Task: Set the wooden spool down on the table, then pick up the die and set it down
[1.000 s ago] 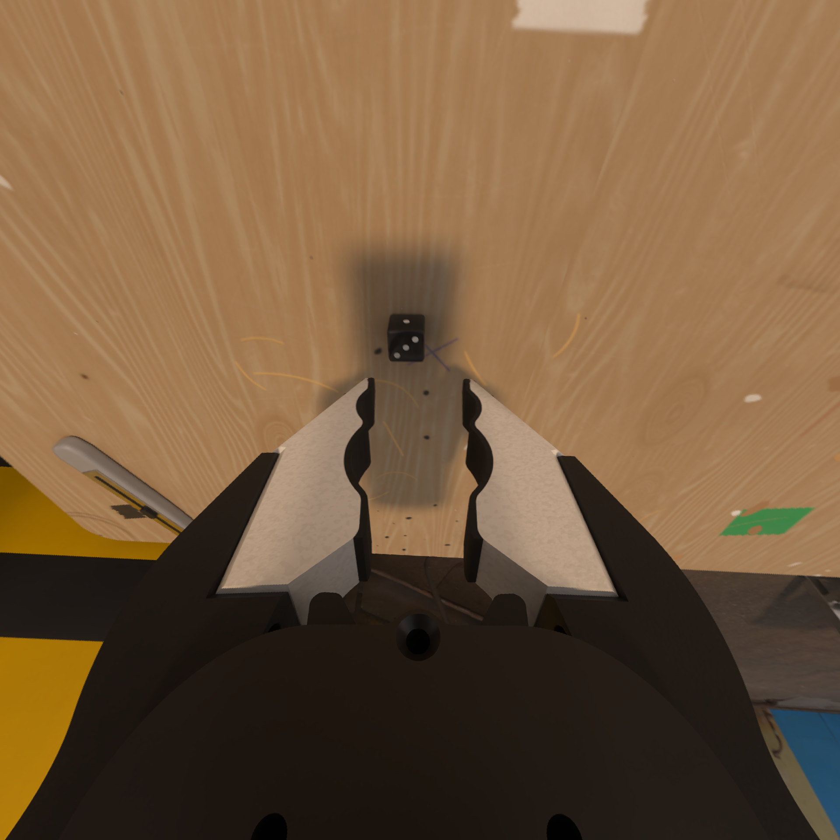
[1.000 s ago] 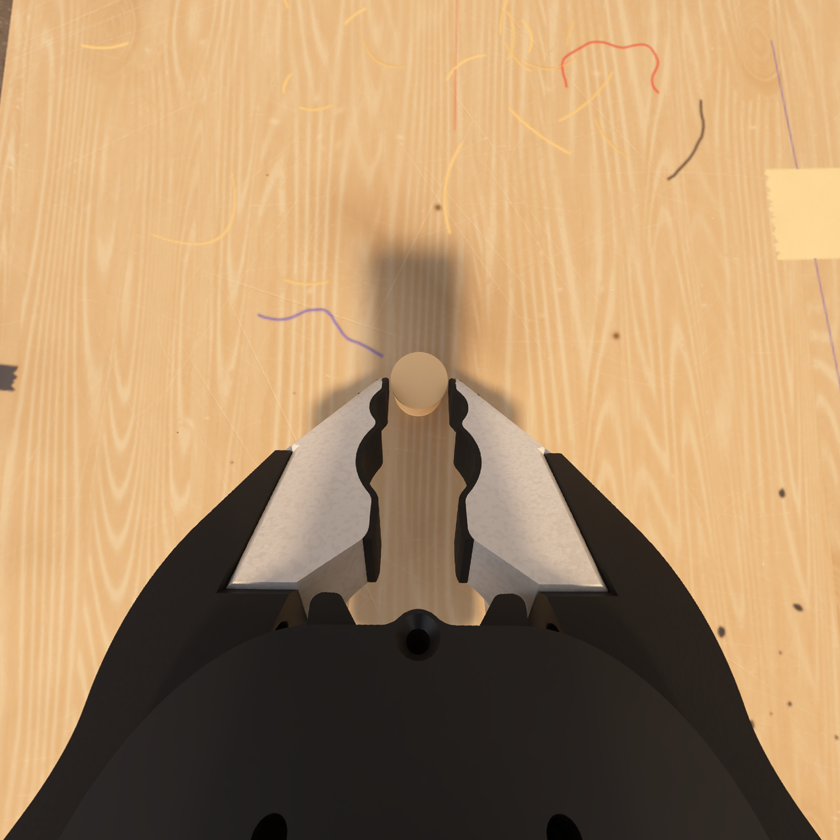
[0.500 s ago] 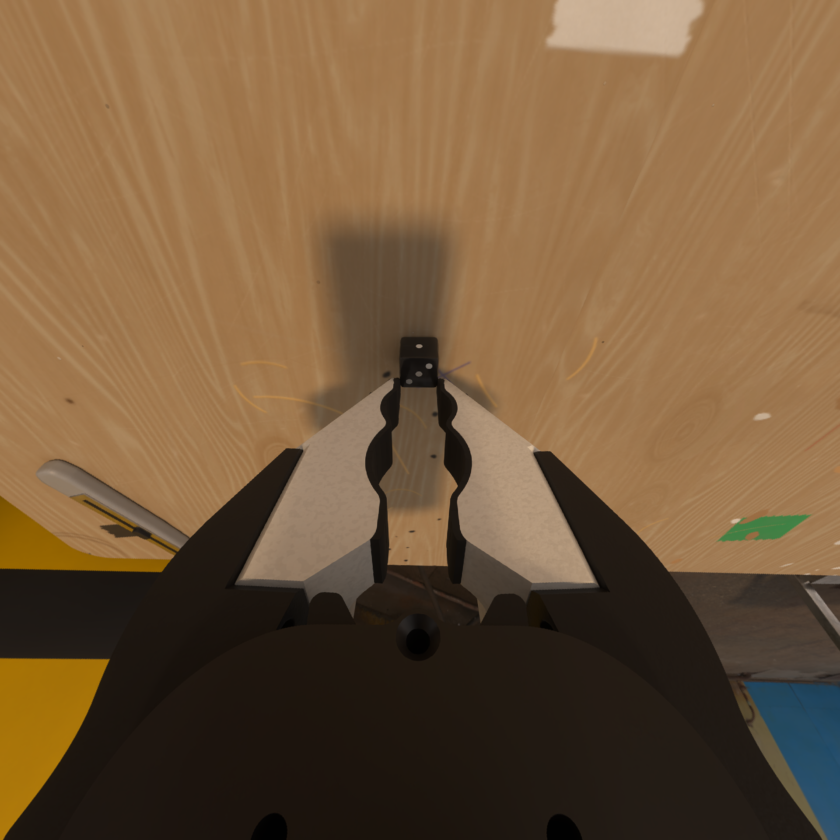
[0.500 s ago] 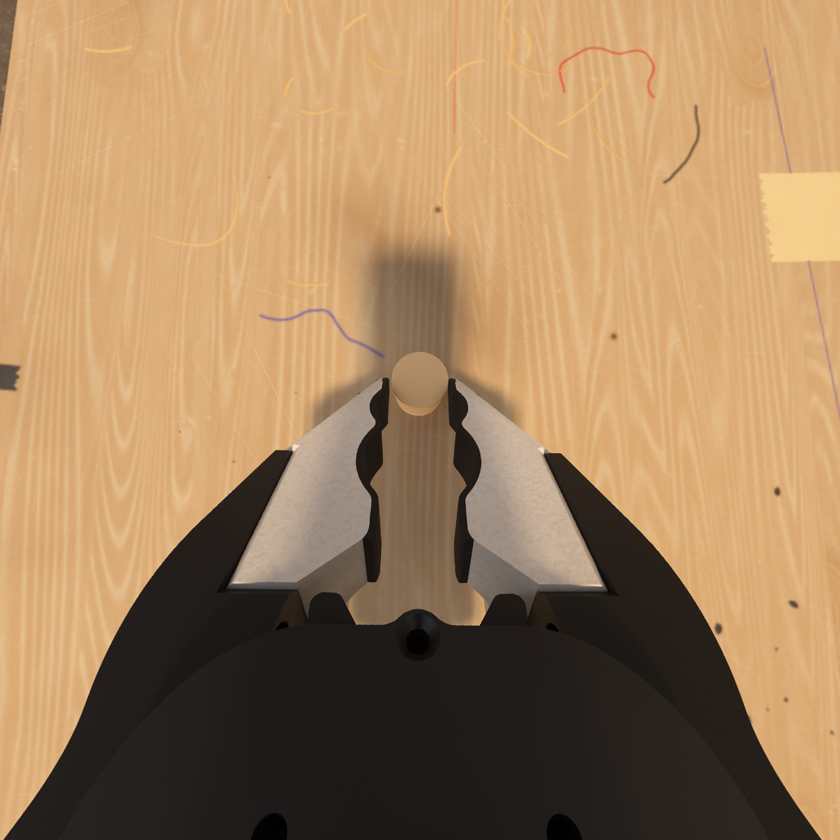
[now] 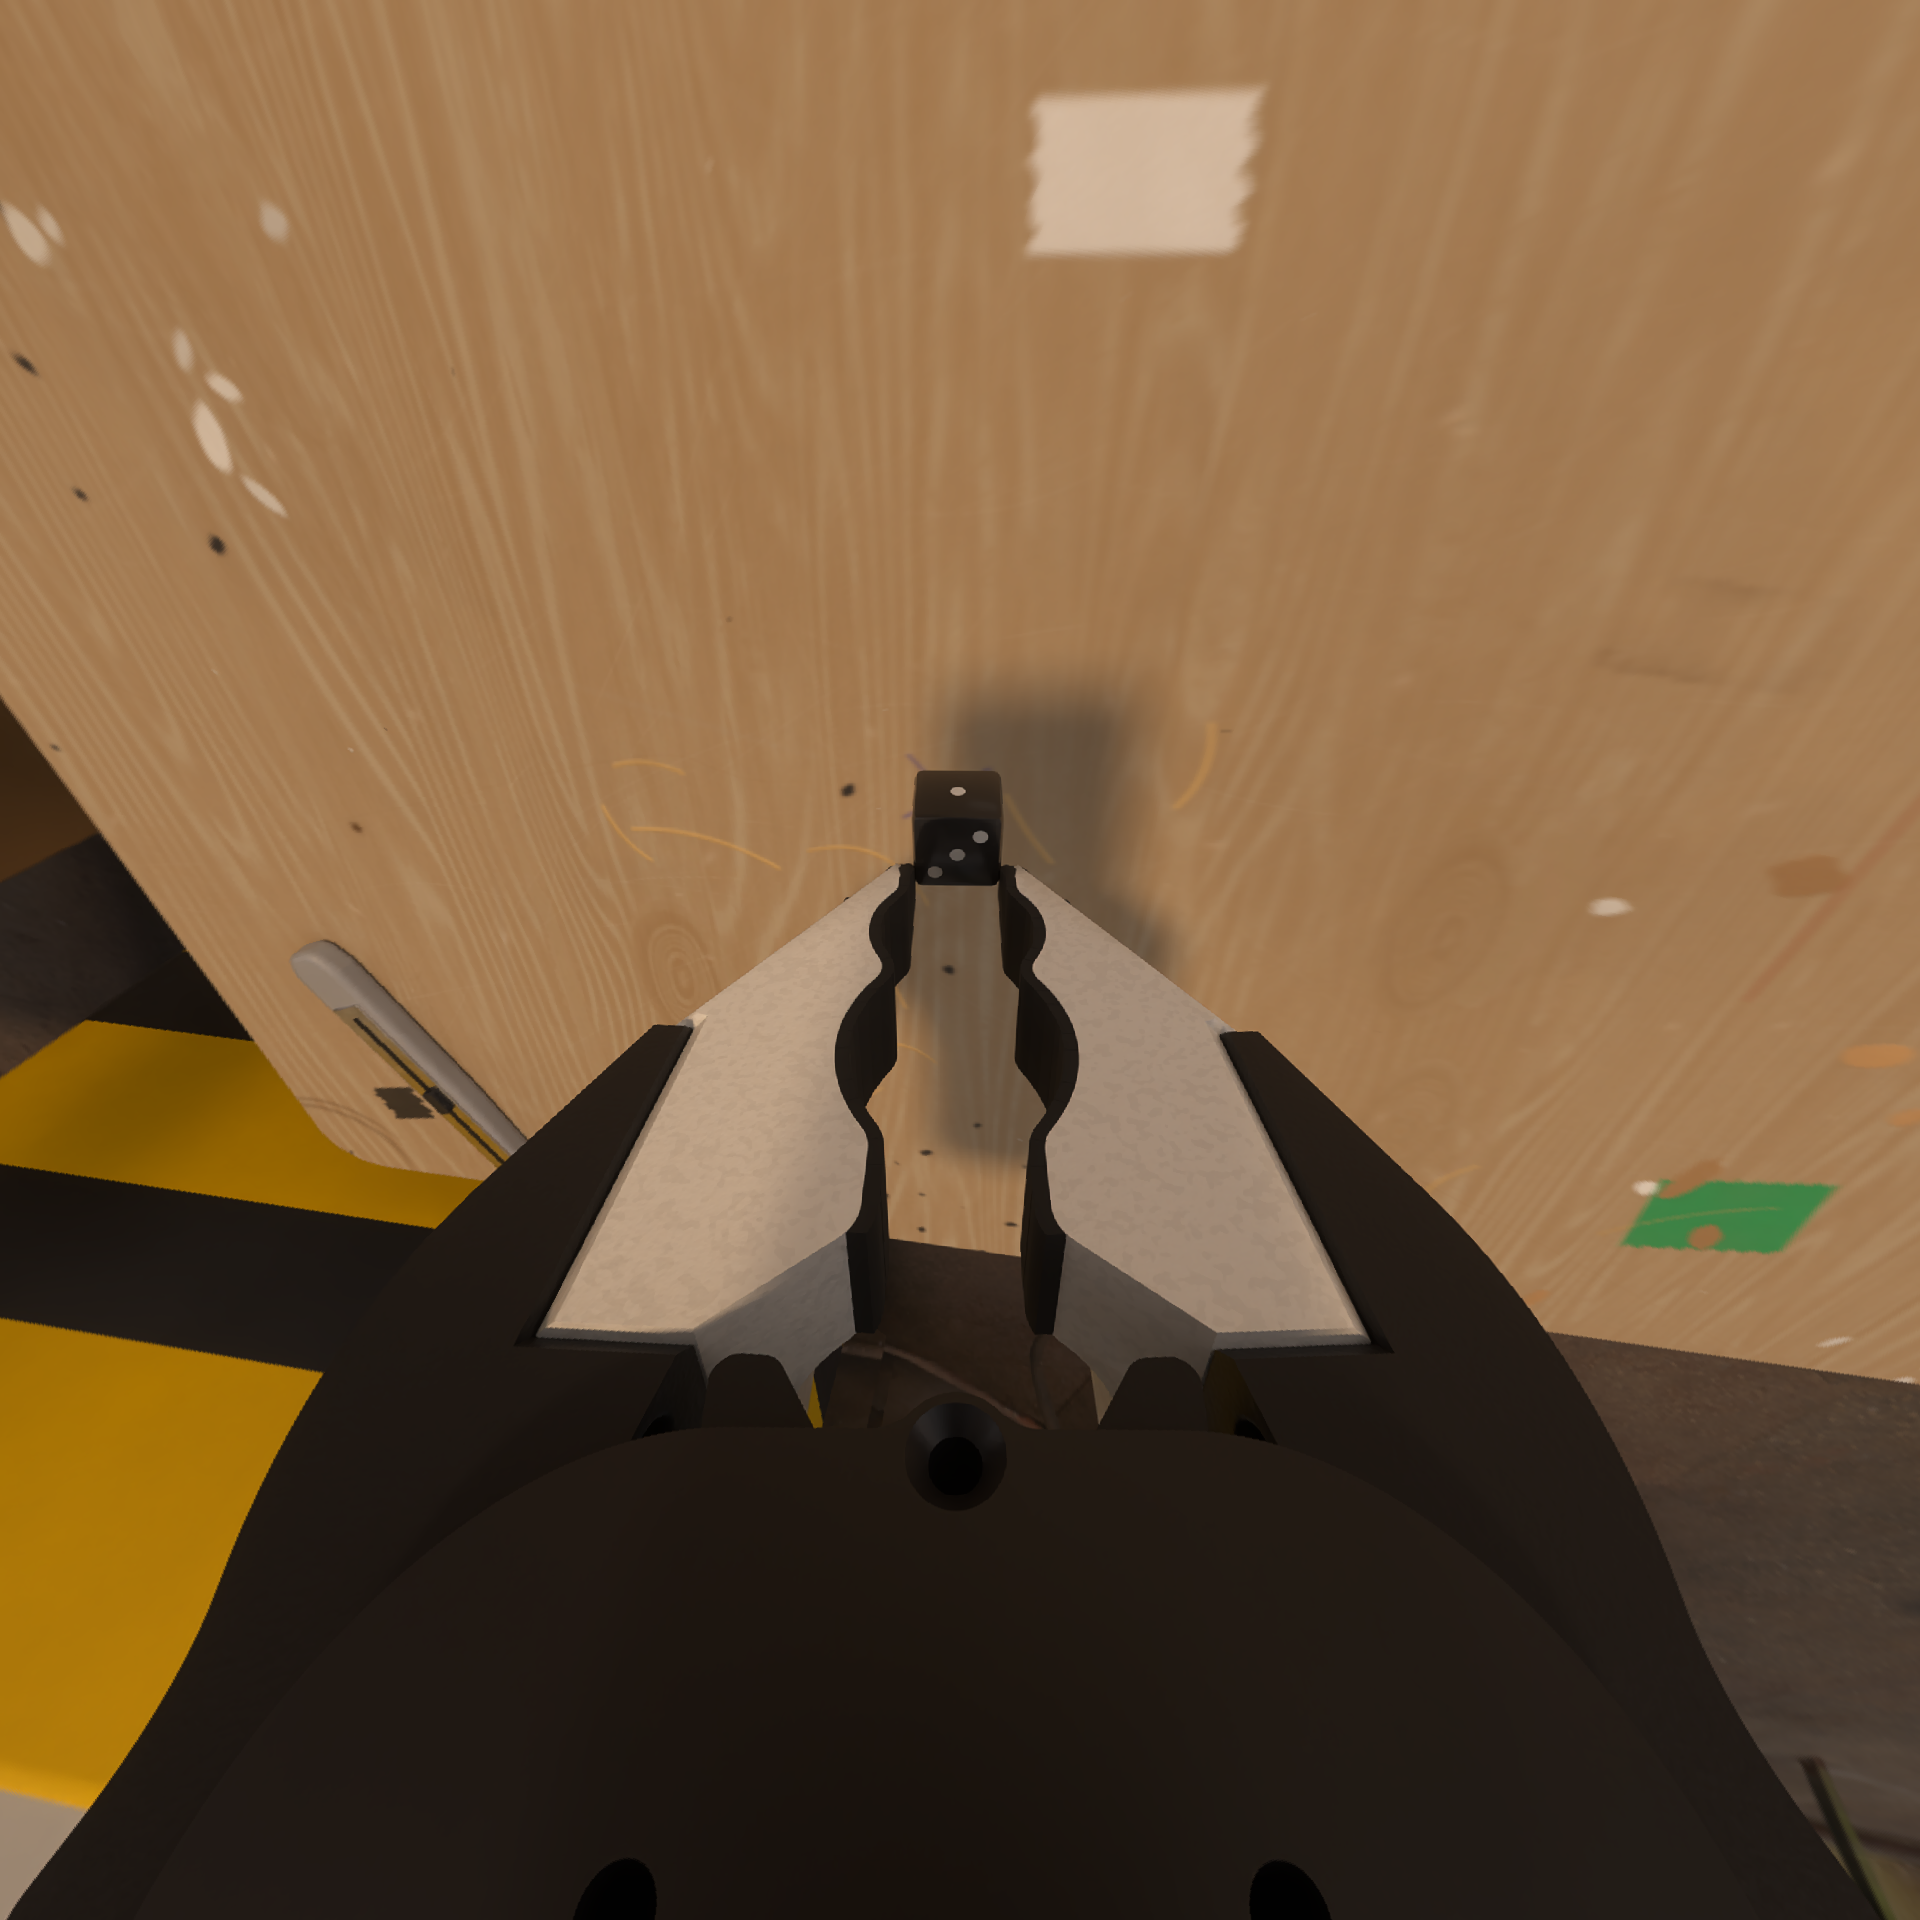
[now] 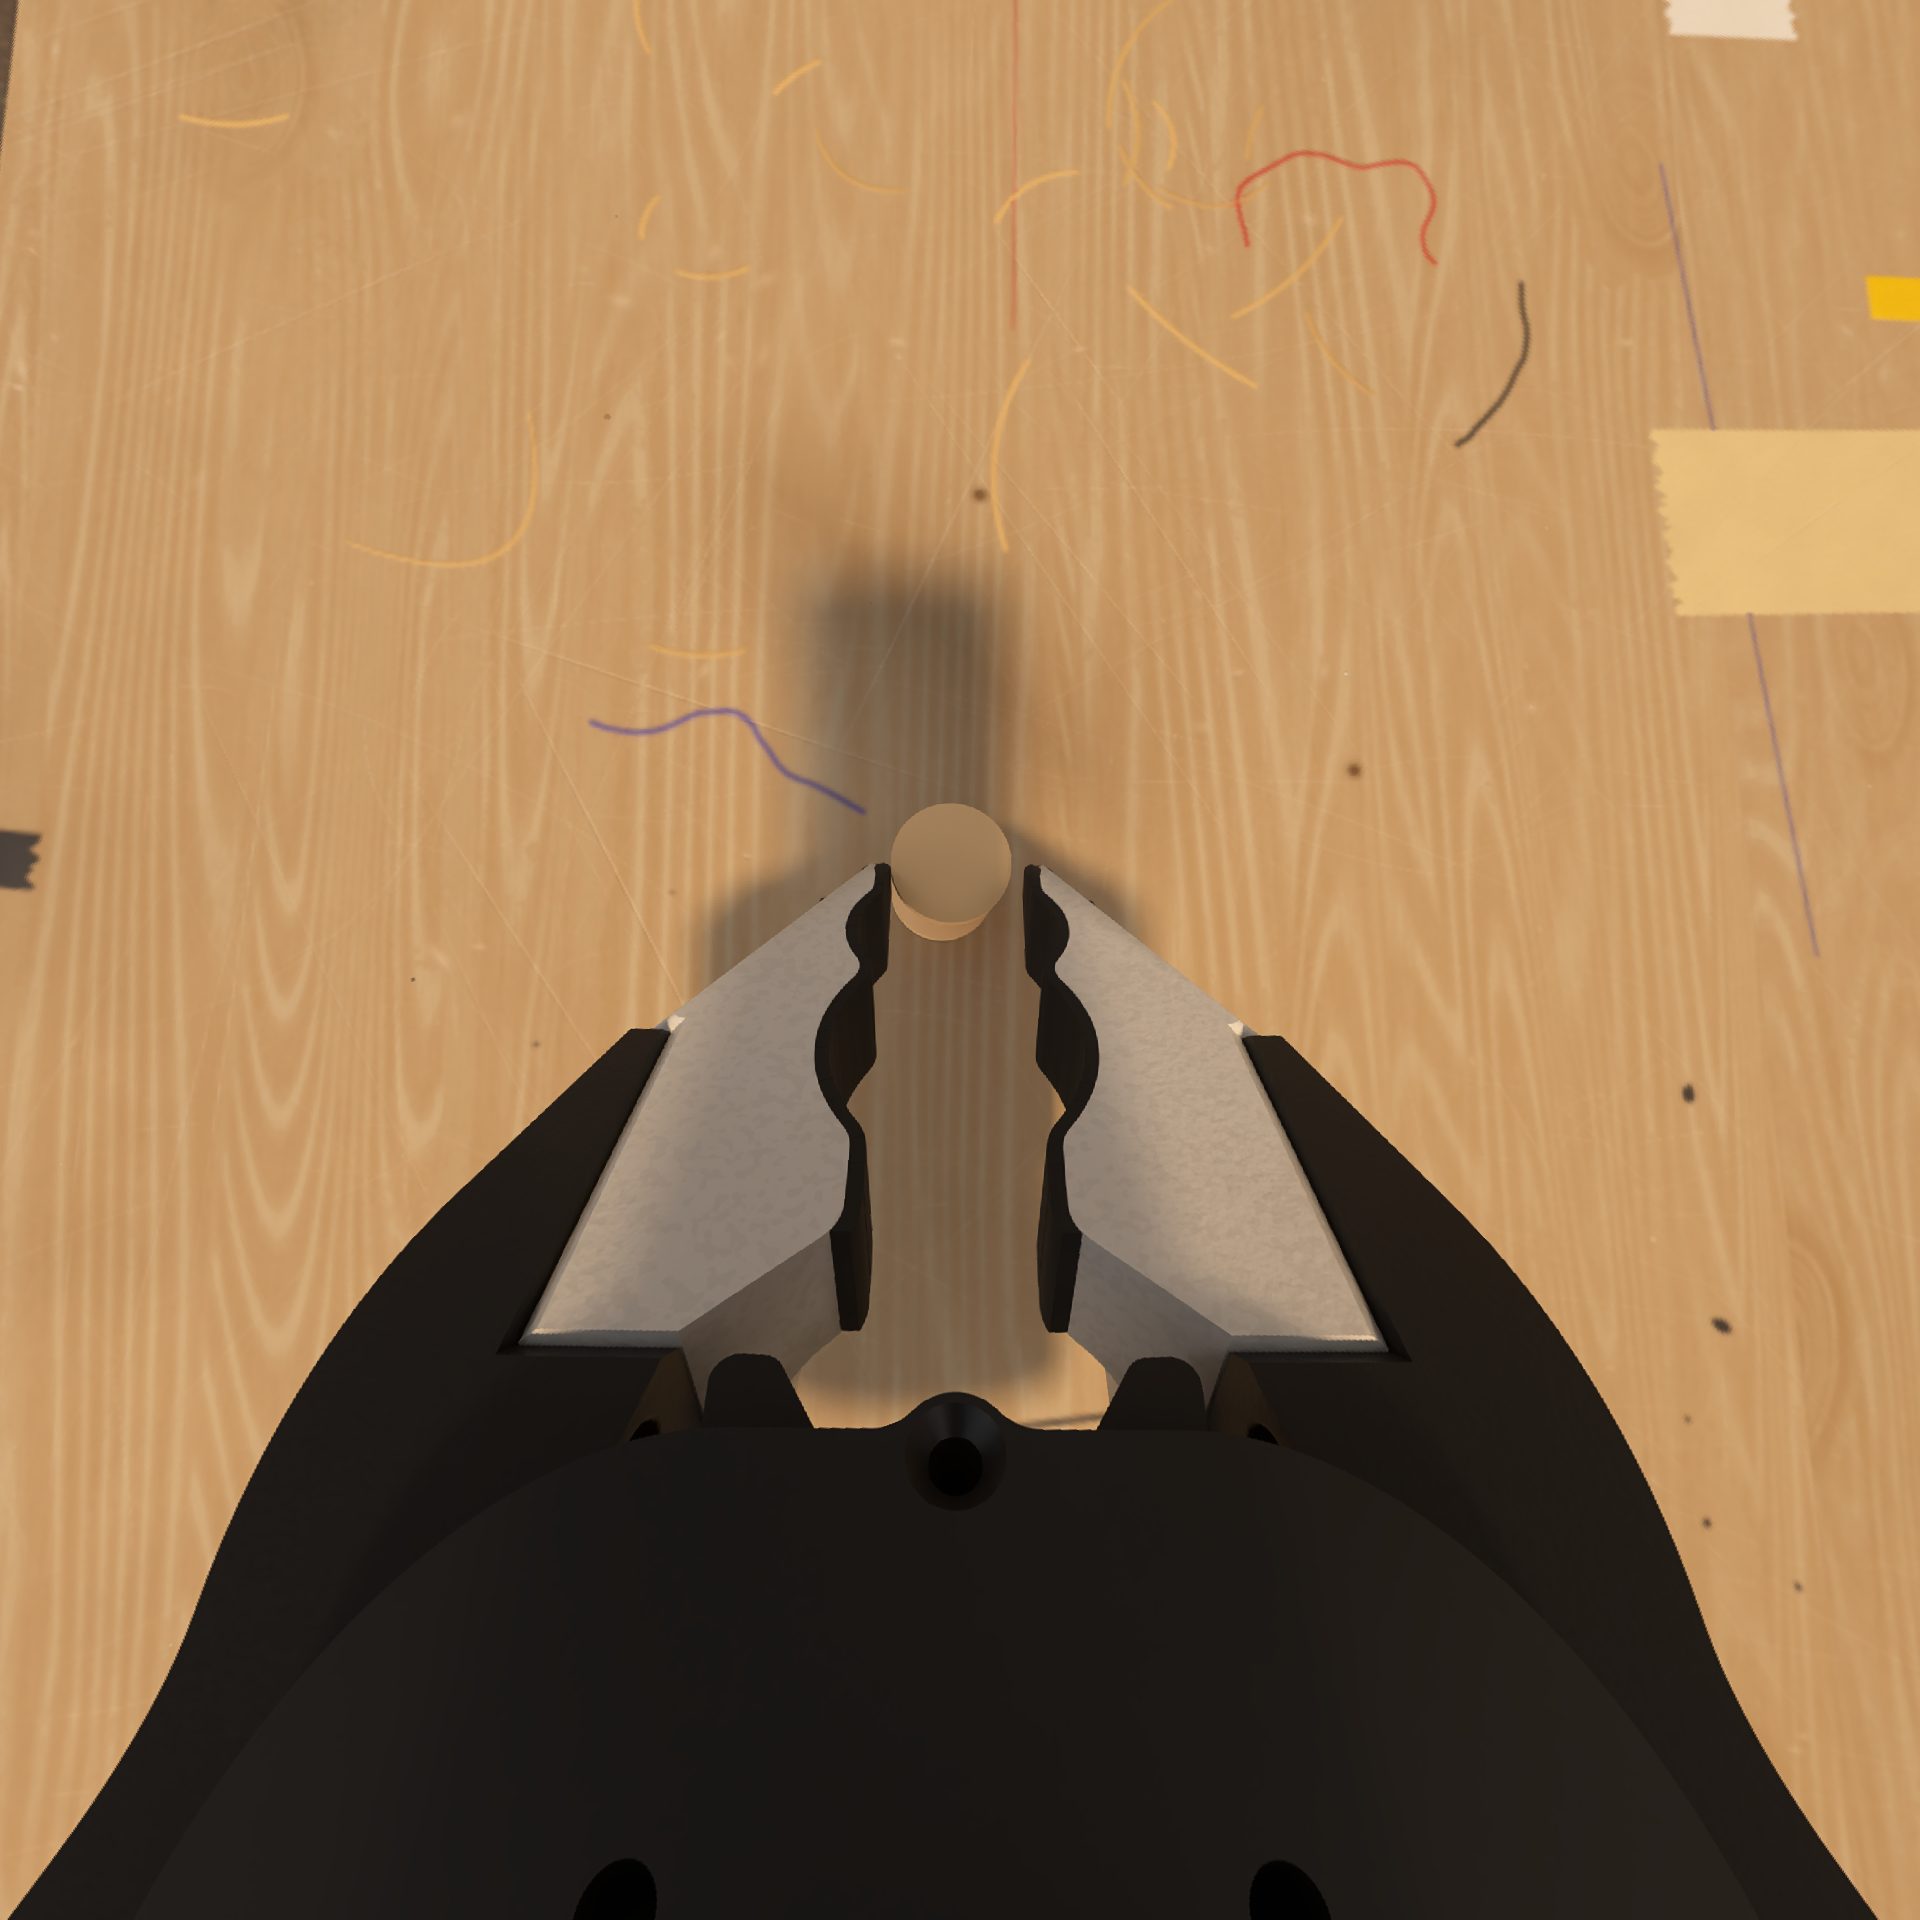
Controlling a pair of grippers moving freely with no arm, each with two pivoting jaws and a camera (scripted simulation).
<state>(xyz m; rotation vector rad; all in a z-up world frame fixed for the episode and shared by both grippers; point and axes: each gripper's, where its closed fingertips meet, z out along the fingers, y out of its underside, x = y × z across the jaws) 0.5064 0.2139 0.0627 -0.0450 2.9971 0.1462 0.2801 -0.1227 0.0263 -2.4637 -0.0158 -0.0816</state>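
In the left wrist view my left gripper (image 5: 956,878) is shut on the black die (image 5: 957,826) with white pips. It pinches the die at the fingertips and holds it above the wooden table (image 5: 623,520); the die's shadow falls to the right. In the right wrist view the pale wooden spool (image 6: 951,868) stands upright on the table (image 6: 416,935) between the tips of my right gripper (image 6: 957,894). The jaws are slightly open. A thin gap shows between the spool and the right finger (image 6: 1143,1091).
A grey utility knife (image 5: 405,1060) lies at the table's near-left corner, beside yellow and black floor (image 5: 156,1507). A beige tape patch (image 5: 1143,171) and a green patch (image 5: 1725,1216) mark the table. In the right wrist view there are loose threads (image 6: 1340,177) and beige tape (image 6: 1787,520).
My left gripper reached the die, closed on it and lifted it off the table. My right gripper has eased off the spool and risen a little; the spool stays on the table.
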